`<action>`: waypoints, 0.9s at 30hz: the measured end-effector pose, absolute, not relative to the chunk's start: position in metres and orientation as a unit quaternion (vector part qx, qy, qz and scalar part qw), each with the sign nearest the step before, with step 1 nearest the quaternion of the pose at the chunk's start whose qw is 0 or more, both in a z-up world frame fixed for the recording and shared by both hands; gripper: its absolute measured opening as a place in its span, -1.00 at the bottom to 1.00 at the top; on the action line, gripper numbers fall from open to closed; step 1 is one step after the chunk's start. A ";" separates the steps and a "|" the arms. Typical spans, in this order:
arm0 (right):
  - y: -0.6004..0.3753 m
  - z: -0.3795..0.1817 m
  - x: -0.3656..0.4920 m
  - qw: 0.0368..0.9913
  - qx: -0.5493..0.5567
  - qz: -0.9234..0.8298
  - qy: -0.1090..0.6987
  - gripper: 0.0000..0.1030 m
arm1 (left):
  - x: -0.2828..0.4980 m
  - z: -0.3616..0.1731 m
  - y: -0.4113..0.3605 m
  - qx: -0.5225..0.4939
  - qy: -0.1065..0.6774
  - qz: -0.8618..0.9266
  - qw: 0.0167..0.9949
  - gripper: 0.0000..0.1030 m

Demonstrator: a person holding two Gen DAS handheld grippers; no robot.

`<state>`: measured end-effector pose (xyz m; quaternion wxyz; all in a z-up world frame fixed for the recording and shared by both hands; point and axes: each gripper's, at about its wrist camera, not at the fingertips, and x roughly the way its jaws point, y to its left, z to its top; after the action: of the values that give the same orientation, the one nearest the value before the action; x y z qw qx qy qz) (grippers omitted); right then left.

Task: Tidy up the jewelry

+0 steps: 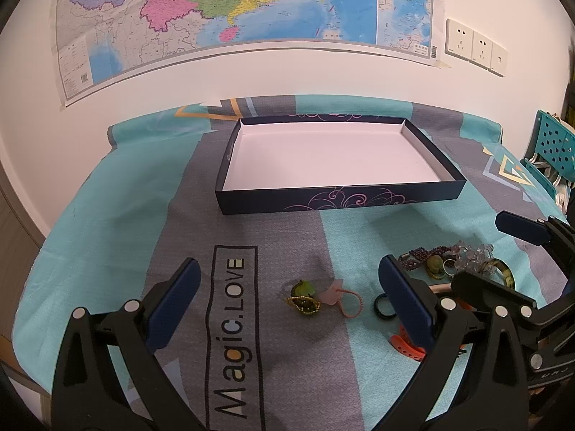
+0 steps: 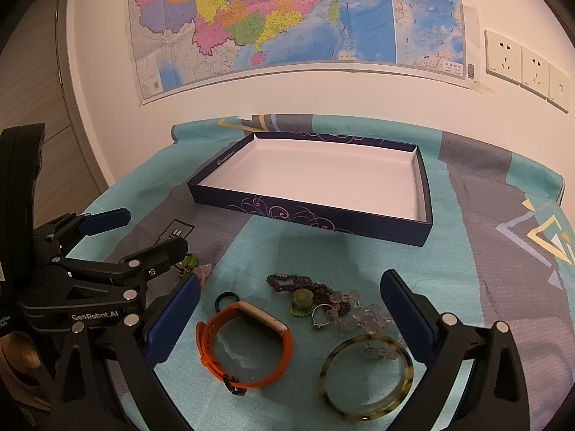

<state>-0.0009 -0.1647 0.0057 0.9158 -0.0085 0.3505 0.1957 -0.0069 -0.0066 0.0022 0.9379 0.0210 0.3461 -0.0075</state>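
An empty dark blue box (image 1: 337, 204) (image 2: 323, 221) with a white inside lies at the back of the cloth. My left gripper (image 1: 287, 289) is open just above a green stone ring (image 1: 303, 296) and a pink charm on a cord (image 1: 337, 296). A black ring (image 1: 381, 304) (image 2: 225, 301) lies by its right finger. My right gripper (image 2: 287, 309) is open over an orange-strapped watch (image 2: 244, 344), a tortoiseshell bangle (image 2: 366, 377), a purple bead bracelet (image 2: 294, 282), a silver ring (image 2: 319, 314) and clear crystal beads (image 2: 363, 314). Neither holds anything.
A teal and grey cloth (image 1: 107, 215) printed "Magic.LOVE" covers the table against a white wall with a map (image 1: 233, 10) and sockets (image 1: 474, 48). A teal perforated rack (image 1: 553, 143) stands at the right edge. A wooden door (image 2: 32, 72) is at left.
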 end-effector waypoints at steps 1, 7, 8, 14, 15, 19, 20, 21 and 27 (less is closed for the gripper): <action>-0.165 0.005 -0.001 0.916 -0.009 0.195 0.351 0.88 | -0.007 0.002 -0.007 0.021 0.346 -0.007 0.938 0.89; -0.164 0.003 -0.001 0.915 -0.008 0.196 0.352 0.88 | -0.007 0.002 -0.007 0.021 0.346 -0.008 0.938 0.89; -0.164 0.003 -0.001 0.915 -0.007 0.196 0.353 0.88 | -0.007 0.002 -0.007 0.020 0.346 -0.008 0.938 0.89; -0.164 0.002 -0.001 0.914 -0.007 0.196 0.354 0.88 | -0.007 0.002 -0.007 0.021 0.346 -0.008 0.938 0.89; -0.164 0.002 -0.001 0.914 -0.007 0.196 0.354 0.88 | -0.007 0.002 -0.007 0.021 0.346 -0.008 0.938 0.89; -0.165 0.002 -0.001 0.913 -0.005 0.196 0.356 0.88 | -0.008 0.001 -0.009 0.022 0.345 -0.009 0.938 0.89; -0.165 0.001 -0.001 0.913 -0.005 0.196 0.356 0.88 | -0.008 0.000 -0.010 0.023 0.345 -0.009 0.938 0.89; -0.165 0.001 -0.001 0.913 -0.004 0.197 0.356 0.88 | -0.009 -0.001 -0.010 0.023 0.345 -0.009 0.938 0.89; -0.166 0.001 0.000 0.913 -0.003 0.196 0.359 0.88 | -0.009 -0.001 -0.011 0.023 0.345 -0.010 0.938 0.89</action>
<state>0.0003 -0.1661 0.0007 0.9127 -0.0027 0.3586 0.1959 -0.0093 -0.0108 -0.0014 0.9384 0.0232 0.3446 -0.0095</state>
